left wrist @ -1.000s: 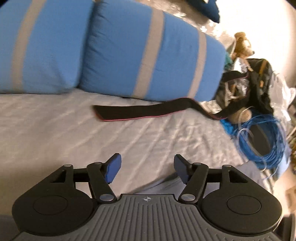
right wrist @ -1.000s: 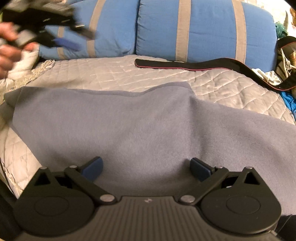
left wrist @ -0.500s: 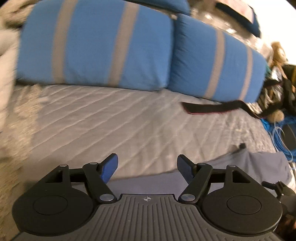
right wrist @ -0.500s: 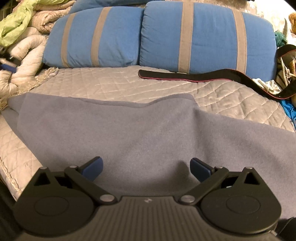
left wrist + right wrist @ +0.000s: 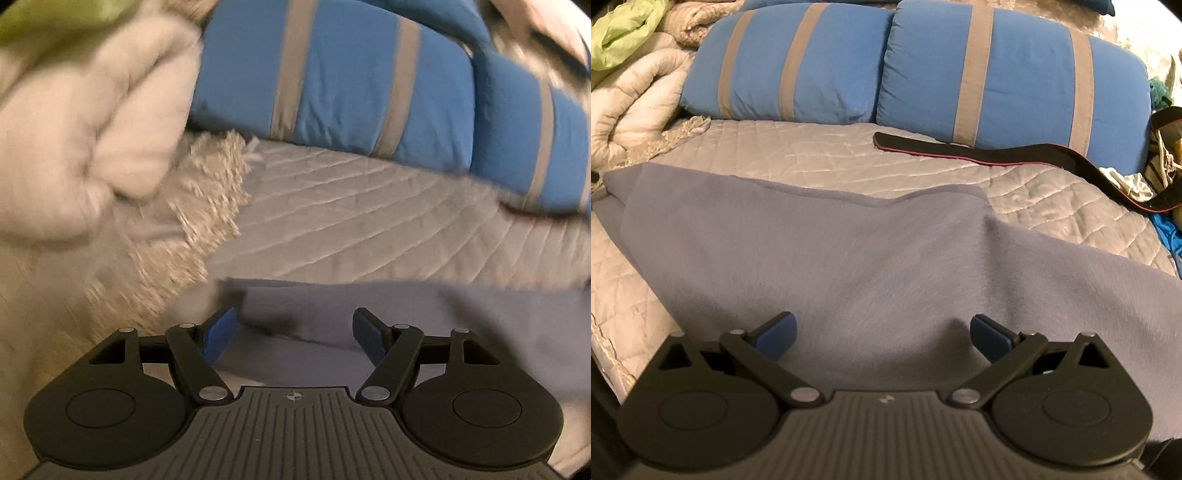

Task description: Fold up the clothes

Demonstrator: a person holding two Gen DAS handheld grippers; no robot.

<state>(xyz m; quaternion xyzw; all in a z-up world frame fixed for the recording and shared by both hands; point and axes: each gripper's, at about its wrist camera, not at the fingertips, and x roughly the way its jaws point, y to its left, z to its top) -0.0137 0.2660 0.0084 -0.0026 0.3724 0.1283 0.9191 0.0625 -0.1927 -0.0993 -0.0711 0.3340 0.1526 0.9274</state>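
The left hand-held gripper (image 5: pixel 294 328) is held open over a corner of the grey-blue fleece garment (image 5: pixel 849 266), nothing gripped. The right hand-held gripper (image 5: pixel 882 334) is likewise spread wide and empty above the garment, which is laid across the quilted grey bed (image 5: pixel 798 147) before two blue striped pillows (image 5: pixel 997 70).

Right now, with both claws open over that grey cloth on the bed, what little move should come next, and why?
Probably ease the left gripper down and close it on the near corner of the grey cloth. Both the left and the right gripper are open and hold nothing, and the corner lies just ahead of the left fingers, so a fold has yet to begin.
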